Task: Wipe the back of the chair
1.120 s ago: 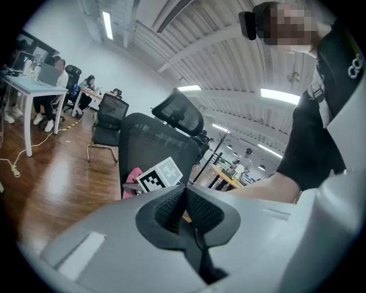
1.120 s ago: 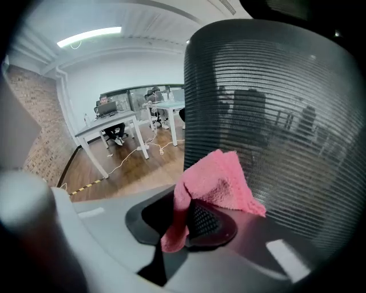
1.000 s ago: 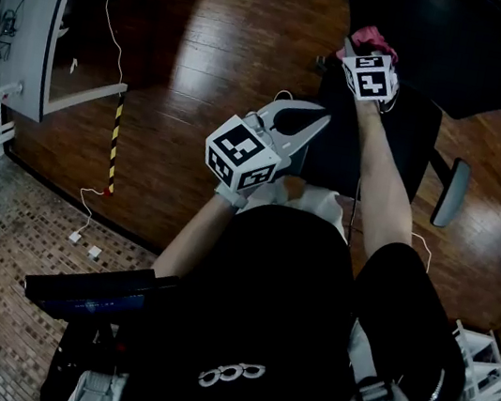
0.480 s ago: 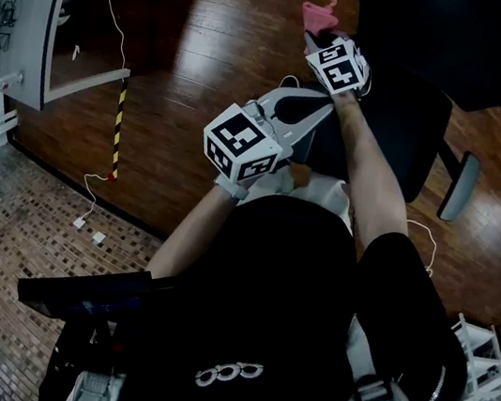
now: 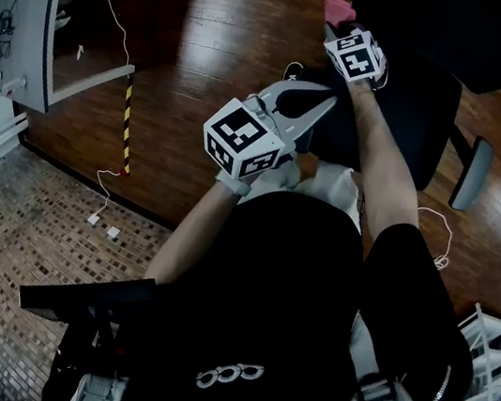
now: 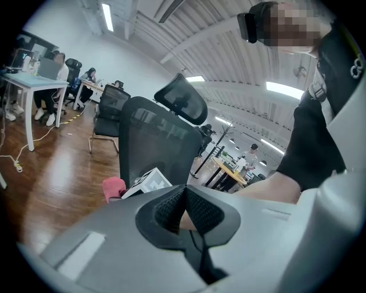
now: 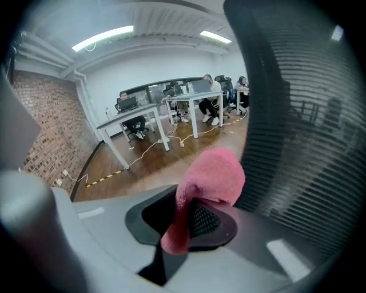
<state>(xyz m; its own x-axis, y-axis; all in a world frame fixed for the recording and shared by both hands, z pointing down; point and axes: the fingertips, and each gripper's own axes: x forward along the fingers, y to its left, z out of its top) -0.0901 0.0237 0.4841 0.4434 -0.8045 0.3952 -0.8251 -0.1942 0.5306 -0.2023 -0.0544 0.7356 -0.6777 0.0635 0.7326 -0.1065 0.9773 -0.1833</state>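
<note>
The right gripper (image 7: 184, 220) is clenching a pink cloth (image 7: 213, 174) in its fingers, holding it against the side edge of the chair's mesh back (image 7: 303, 120) (its headrest (image 6: 183, 100) is showing in the left gripper view). The left gripper (image 6: 184, 201) is hovering nearby, its fingers pressed together on nothing.

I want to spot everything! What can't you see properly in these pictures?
Head view: the chair back is dark and cut off by the top edge.
Right gripper view: the pink cloth hides whether it touches the chair back.
Left gripper view: the people at the far desks are too small to make out.
</note>
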